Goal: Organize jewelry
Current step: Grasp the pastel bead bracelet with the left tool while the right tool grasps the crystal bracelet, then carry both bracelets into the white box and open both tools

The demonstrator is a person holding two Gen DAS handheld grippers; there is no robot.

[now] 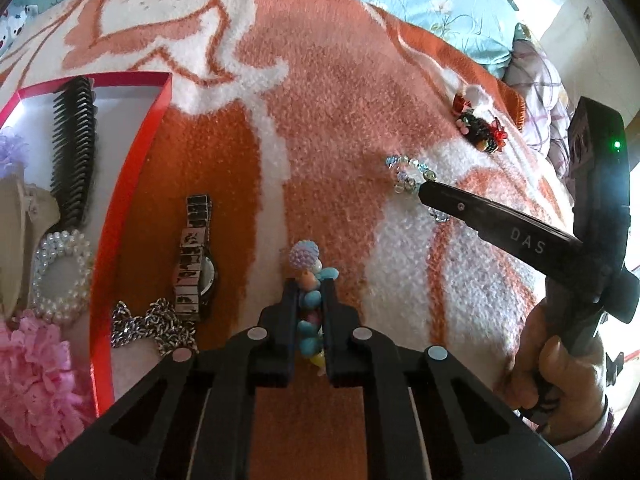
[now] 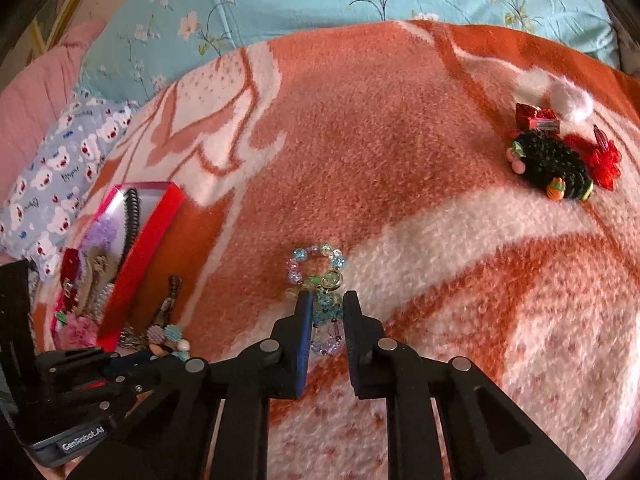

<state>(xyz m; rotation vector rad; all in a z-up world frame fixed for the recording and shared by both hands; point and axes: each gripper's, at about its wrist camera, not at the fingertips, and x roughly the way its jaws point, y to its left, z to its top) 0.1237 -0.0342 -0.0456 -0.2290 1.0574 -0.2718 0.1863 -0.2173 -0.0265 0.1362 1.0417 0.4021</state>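
Left gripper (image 1: 311,300), fingers clamped on a pastel bead bracelet (image 1: 310,280) lying on the orange-and-white blanket (image 1: 340,80) beside a watch (image 1: 196,256) and chain (image 1: 154,326). Right gripper (image 2: 327,312), fingers closed on a clear crystal bracelet (image 2: 316,268) (same blanket). Red box (image 1: 132,168) at left holds a comb (image 1: 76,152).

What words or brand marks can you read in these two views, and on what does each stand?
"DAS": on a finger of the right gripper.
"GenRobot.AI": on the body of the left gripper.
Writing on the bear-print pillow: too blurred to read.
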